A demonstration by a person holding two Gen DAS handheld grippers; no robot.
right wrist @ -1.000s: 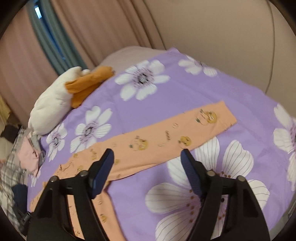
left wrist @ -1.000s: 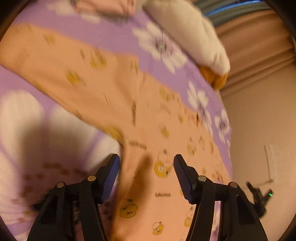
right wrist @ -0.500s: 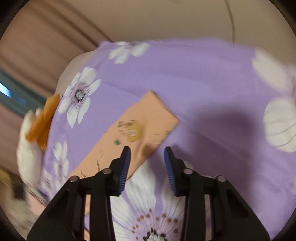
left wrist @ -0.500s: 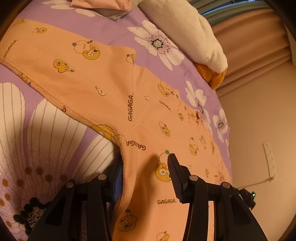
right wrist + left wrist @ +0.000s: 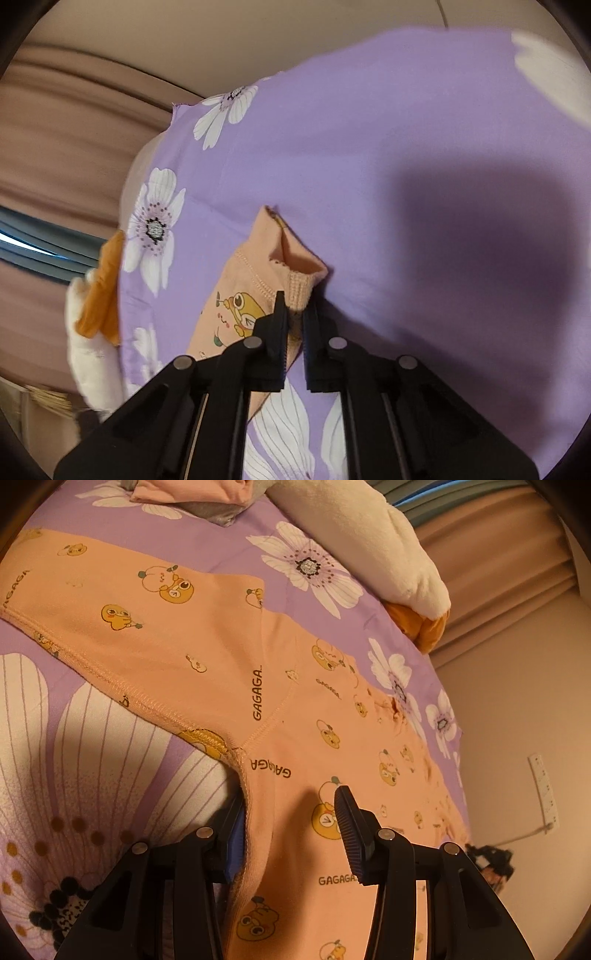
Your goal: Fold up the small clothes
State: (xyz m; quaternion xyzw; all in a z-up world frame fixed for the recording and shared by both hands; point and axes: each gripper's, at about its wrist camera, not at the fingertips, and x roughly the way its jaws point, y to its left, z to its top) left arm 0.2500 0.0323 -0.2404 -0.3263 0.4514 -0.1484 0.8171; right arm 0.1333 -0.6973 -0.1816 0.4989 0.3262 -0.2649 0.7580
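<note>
Orange trousers (image 5: 207, 653): our right gripper (image 5: 293, 314), wide a second ago, is closing on the cuff (image 5: 297, 291); left gripper (image 5: 290, 834) straddles the crotch, half-open, pads apart. Fold's ready.

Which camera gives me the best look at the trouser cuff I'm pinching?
The right wrist view: the right gripper is closing on the ribbed cuff, bunched between its fingers. The left wrist view shows only the orange trousers' crotch and legs.

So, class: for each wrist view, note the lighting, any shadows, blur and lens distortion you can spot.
Left wrist view: warm dim light, sharp focus, the left gripper casts a shadow on the orange pants; fisheye bends the bedsheet. Right wrist view: a broad dark shadow on the bedsheet, soft blur at the edges, the right gripper closing on the pants cuff.
</note>
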